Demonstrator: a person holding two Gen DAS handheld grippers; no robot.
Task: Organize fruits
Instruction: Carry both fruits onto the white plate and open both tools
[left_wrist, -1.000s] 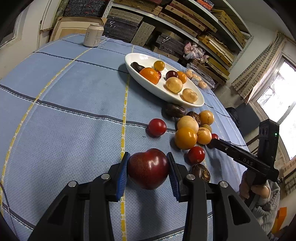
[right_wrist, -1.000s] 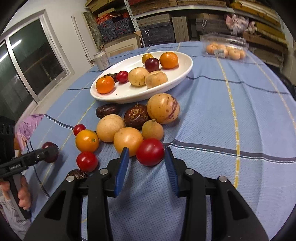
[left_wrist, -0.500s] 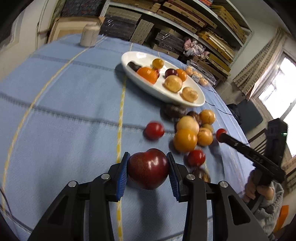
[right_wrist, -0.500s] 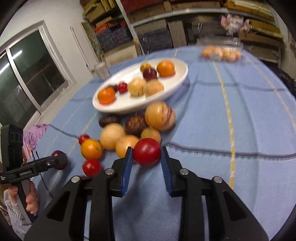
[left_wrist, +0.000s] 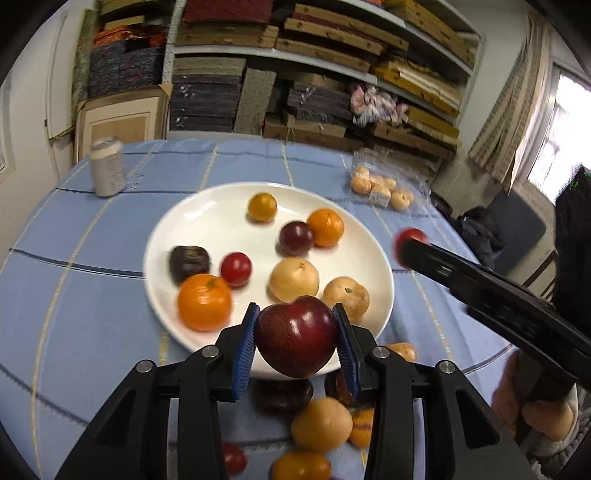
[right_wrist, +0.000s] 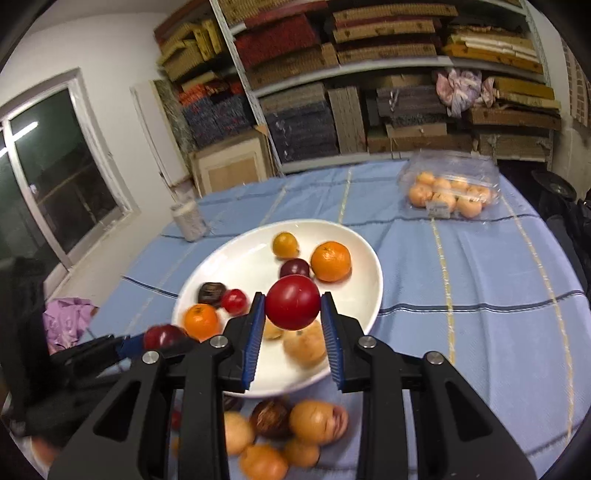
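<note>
Both fruits have left the desk (left_wrist: 92, 325) since a second ago: the left claw (left_wrist: 295, 341), clenched on a dark red plum (left_wrist: 295, 336), now hangs over the near rim of the white plate (left_wrist: 221, 221), and the right claw (right_wrist: 291, 314), which had been closing on a red tomato (right_wrist: 293, 302), grips it above the plate's middle. Each seems ready to be set down among the fruit already there (several more wait on the cloth just in front of the plate), so sorting is only partway done.
</note>
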